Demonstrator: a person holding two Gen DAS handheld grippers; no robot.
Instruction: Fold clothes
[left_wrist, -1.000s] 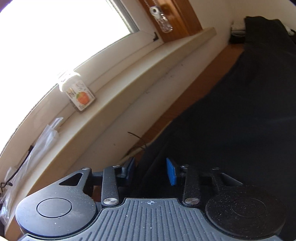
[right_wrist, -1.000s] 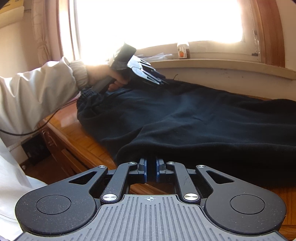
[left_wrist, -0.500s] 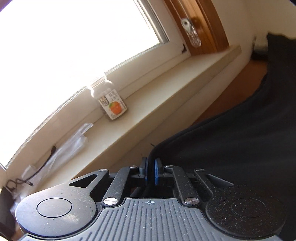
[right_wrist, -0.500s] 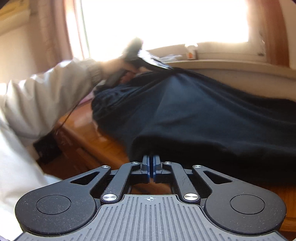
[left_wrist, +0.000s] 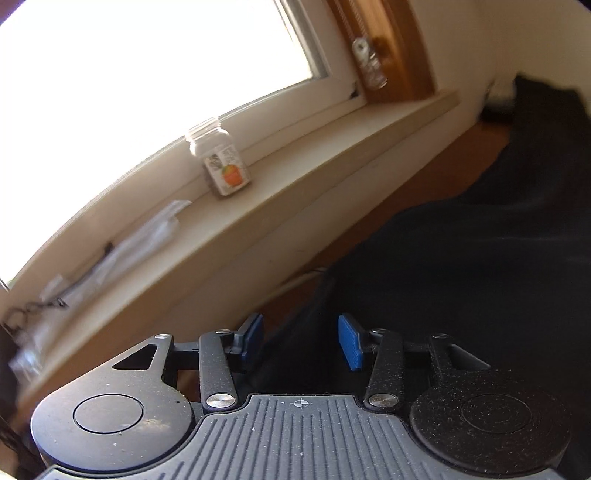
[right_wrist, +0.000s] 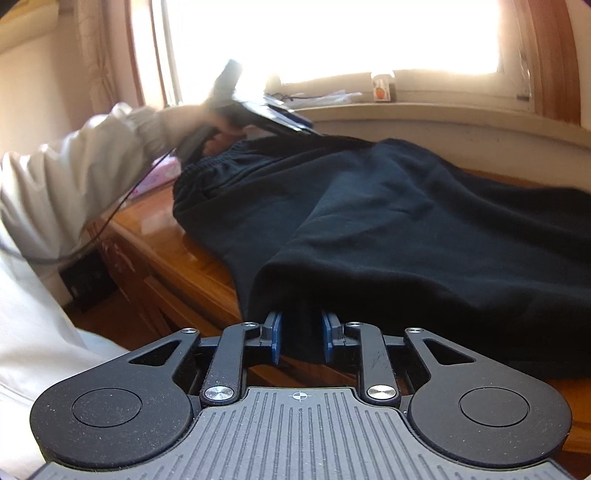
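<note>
Left wrist view, bottle (left_wrist: 221, 165), orange-fruit label, writing unreadable

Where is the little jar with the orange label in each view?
Left wrist: jar on the sill, upper centre-left, above the dark pants.
Right wrist: jar small, upper right of centre, on the sill under the bright window.
Shared landmark: the sill.

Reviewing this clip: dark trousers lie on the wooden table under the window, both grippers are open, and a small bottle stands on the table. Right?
Not quite. The small bottle stands on the windowsill, not the wooden table, as the left wrist view shows. The rest holds: dark trousers, left gripper and right gripper open.
</note>
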